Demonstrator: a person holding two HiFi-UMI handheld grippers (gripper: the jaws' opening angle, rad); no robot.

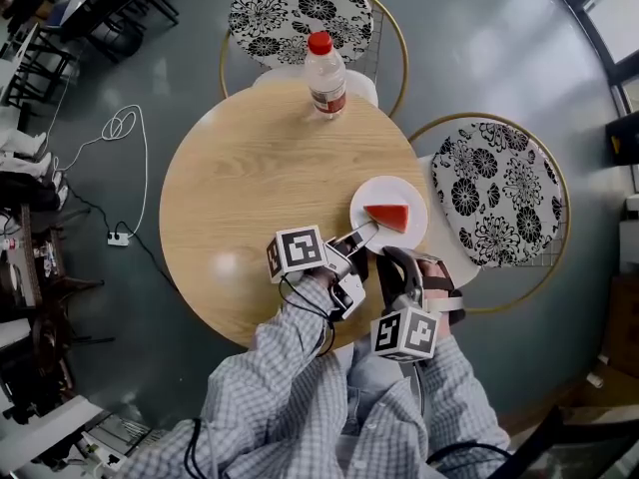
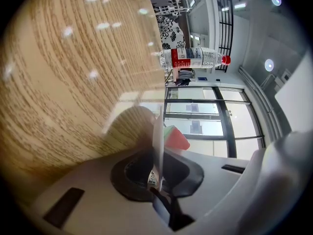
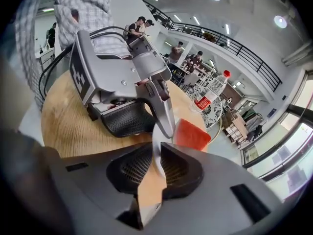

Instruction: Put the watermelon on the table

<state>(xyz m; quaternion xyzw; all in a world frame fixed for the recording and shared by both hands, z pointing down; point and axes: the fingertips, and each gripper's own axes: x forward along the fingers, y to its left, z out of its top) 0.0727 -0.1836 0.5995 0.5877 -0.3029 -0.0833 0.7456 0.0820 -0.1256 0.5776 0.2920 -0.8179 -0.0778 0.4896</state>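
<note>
watermelon: red wedge (image 1: 387,216) lying on the white plate (image 1: 371,198), over the near right edge of the round wooden table (image 1: 250,168)
left gripper: (image 1: 363,234) clamped on the plate's near rim, thin edge pinched between the pads
right gripper: (image 1: 392,259) just beside the left one, jaws drawn in on the same rim
contact: cannot tell whether resting on the wood or held just above it
done: plate and wedge already over the tabletop, likely most of the task
left: settle the plate flat, perhaps further in from the edge, then let go with both
elsewhere: bottle (image 1: 325,73) upright at the far side, well apart
</note>
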